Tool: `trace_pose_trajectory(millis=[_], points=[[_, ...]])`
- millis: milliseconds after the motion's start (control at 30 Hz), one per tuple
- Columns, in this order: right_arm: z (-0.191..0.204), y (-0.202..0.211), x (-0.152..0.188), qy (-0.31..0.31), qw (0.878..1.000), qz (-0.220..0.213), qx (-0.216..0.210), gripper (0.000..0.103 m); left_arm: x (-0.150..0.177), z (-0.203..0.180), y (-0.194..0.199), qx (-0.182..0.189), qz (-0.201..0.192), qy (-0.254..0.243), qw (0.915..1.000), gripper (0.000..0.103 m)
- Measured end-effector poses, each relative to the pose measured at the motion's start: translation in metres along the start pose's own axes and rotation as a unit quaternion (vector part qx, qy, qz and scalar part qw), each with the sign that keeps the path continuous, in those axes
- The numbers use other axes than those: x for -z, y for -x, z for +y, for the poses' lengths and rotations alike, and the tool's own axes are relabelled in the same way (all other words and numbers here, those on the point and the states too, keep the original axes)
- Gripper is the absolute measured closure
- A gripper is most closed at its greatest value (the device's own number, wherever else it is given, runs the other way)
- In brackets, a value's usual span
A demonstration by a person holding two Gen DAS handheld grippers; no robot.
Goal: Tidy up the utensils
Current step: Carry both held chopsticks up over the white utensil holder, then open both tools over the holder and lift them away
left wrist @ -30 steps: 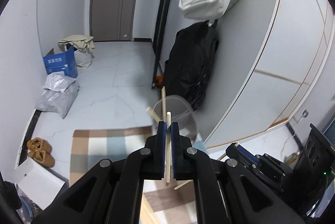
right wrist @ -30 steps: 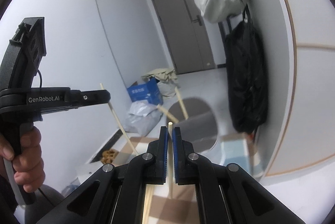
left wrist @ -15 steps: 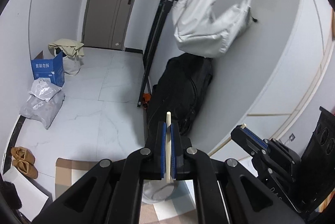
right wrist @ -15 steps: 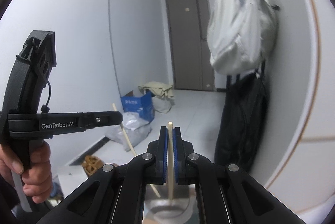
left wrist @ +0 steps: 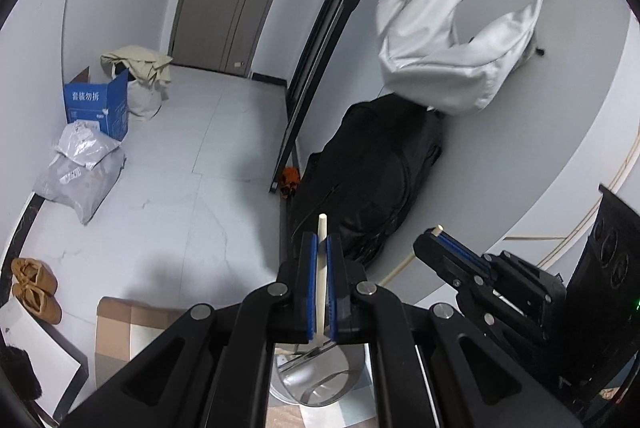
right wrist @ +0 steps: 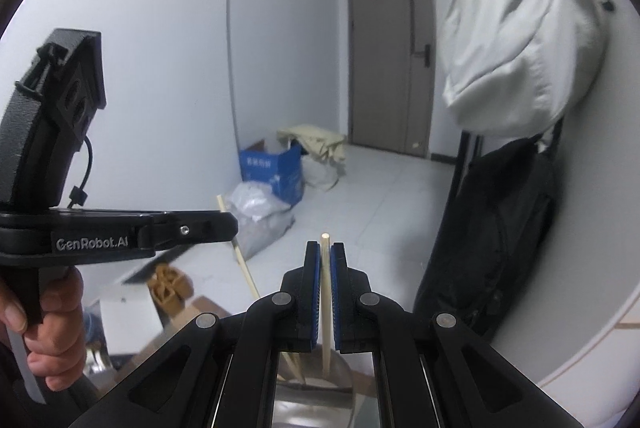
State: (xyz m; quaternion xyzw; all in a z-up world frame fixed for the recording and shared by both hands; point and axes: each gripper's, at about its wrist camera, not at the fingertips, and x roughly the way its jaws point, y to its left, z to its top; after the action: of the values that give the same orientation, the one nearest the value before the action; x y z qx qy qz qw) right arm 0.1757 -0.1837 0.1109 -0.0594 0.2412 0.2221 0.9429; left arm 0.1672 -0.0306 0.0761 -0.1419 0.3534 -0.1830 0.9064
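2 grippers fill my views, each clamped on 1 wooden chopstick. My left gripper (left wrist: 319, 288) has its blue pads (left wrist: 307, 292) pressed together on the left chopstick (left wrist: 321, 268), which stands upright with its tip poking above the fingers and its lower end over the clear container (left wrist: 320, 384) directly below. My right gripper (right wrist: 326, 292) pinches the right chopstick (right wrist: 327, 292) the same way, its lower end reaching into the metal-looking rim of that container (right wrist: 316, 400). From the right wrist I see the left chopstick (right wrist: 240, 252) slanting below the left gripper's fingers.
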Motion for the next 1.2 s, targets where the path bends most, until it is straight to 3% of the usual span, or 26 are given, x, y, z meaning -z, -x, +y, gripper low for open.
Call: trace_pose_trajectory(millis=[167, 367, 767, 967, 1033, 1100, 1200], points=[[0.005, -0.022, 0.01, 0.012, 0.999, 0.033, -0.007, 0.099, 0.001, 0.009, 0.002, 0.009, -0.023, 0.0, 0.9997, 0.102], [0.005, -0.03, 0.015, 0.01, 0.999, 0.04, -0.004, 0.099, -0.009, 0.007, -0.001, 0.009, -0.036, 0.002, 0.9993, 0.102], [0.01, -0.045, 0.018, 0.031, 0.997, 0.07, -0.02, 0.099, 0.014, 0.014, -0.022, 0.0, 0.014, -0.022, 0.9997, 0.102], [0.014, -0.052, 0.029, 0.026, 0.995, 0.088, -0.033, 0.098, 0.017, 0.019, -0.034, 0.021, 0.062, -0.016, 0.9977, 0.102], [0.013, -0.053, 0.032, 0.013, 0.995, 0.091, -0.036, 0.094, 0.018, 0.022, -0.034, -0.001, 0.071, -0.012, 0.9974, 0.085], [0.011, -0.048, 0.033, 0.008, 0.997, 0.078, -0.022, 0.081, 0.02, 0.024, -0.026, -0.003, 0.057, -0.007, 0.9983, 0.042], [0.002, -0.039, 0.036, -0.013, 0.998, 0.066, -0.01, 0.061, 0.023, 0.024, -0.01, -0.011, 0.024, -0.011, 0.9996, 0.039]])
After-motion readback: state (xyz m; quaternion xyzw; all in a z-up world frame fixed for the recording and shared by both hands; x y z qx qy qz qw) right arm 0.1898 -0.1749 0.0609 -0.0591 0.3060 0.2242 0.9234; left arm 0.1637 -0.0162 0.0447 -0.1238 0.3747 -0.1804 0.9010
